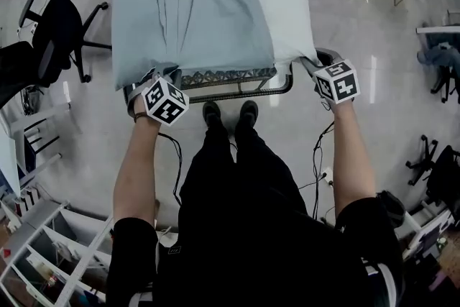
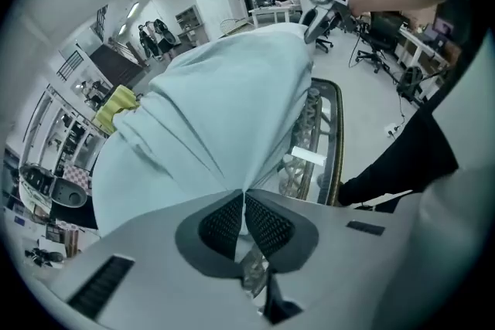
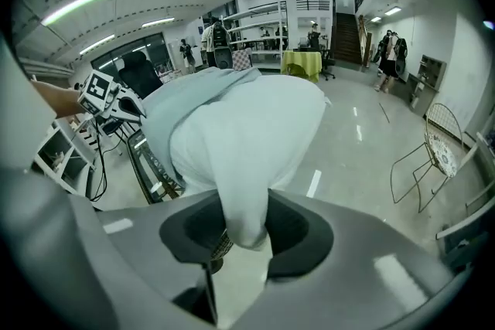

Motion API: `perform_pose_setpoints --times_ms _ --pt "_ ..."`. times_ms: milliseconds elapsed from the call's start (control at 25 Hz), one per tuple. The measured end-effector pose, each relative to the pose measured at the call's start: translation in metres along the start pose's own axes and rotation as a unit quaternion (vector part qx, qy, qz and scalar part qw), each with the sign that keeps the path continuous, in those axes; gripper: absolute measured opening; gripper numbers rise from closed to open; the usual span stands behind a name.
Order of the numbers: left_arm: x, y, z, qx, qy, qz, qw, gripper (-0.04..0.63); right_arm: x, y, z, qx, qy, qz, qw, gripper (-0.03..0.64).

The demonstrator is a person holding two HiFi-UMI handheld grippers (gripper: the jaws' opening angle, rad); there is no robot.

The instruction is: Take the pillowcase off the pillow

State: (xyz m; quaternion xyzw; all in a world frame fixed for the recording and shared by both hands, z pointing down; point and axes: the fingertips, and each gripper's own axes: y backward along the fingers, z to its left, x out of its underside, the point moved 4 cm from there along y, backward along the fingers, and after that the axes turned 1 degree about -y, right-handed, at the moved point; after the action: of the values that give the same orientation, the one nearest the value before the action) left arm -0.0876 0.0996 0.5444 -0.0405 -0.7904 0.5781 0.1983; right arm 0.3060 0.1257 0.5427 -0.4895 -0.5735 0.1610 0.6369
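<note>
The pillow [image 1: 282, 0] lies flat across a low metal-framed worktop [image 1: 237, 88], just in front of the person's feet. The pale blue pillowcase [image 1: 190, 11] covers its left and middle part, and the bare white right end already shows. The left gripper [image 1: 147, 79] is at the near left corner of the case; in the left gripper view its jaws are pressed together on a thin pinched ridge of blue cloth, with creases fanning away from the pinch. The right gripper [image 1: 314, 60] is at the near right corner of the bare pillow; in the right gripper view its jaws stand partly closed around a thick bunched wad of the white corner. Both things look light and soft. The pillow is bulky and will squash and spring back, so a corner gathered deep between the jaws seems the surest anchor. The case is thin woven cloth that wrinkles and stretches rather than pushes, and a shallow pinch could slide out under tension. I judge the left-end seam or corner the best place to hold the case, pulling it away from the anchored white end. The filling may drag inside the case, so a steady pull should suit better than a jerk.
</note>
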Motion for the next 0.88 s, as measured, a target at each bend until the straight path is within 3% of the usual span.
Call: perform_pose_setpoints --times_ms 120,240,360,520,640,760,880 --pt "0.036 0.008 0.027 -0.011 0.009 0.007 0.9999 0.011 0.001 0.002 -0.002 0.001 -0.017 -0.001 1.000 0.147" --pt "0.046 0.015 0.035 -0.021 0.007 0.006 0.9997 0.011 0.004 0.002 0.002 0.013 -0.023 0.005 1.000 0.147" --pt "0.014 0.023 0.016 -0.030 -0.034 -0.028 0.9986 0.012 0.004 0.000 0.007 0.026 -0.018 0.016 0.999 0.144" --pt "-0.044 0.020 -0.034 0.018 -0.059 -0.098 0.9933 0.176 0.002 0.002 0.010 0.032 -0.035 0.016 0.999 0.146" --pt "-0.064 0.000 -0.051 0.026 -0.071 -0.106 0.9915 0.212 0.003 0.003 0.015 0.037 -0.034 0.018 0.999 0.146" --pt "-0.069 -0.018 -0.047 0.003 -0.077 -0.099 0.9921 0.208 0.006 0.002 0.018 0.045 -0.037 0.015 0.998 0.144" --pt "-0.062 -0.019 -0.039 -0.015 -0.091 -0.087 0.9919 0.039 0.008 0.003 0.019 0.063 -0.039 0.008 0.997 0.138"
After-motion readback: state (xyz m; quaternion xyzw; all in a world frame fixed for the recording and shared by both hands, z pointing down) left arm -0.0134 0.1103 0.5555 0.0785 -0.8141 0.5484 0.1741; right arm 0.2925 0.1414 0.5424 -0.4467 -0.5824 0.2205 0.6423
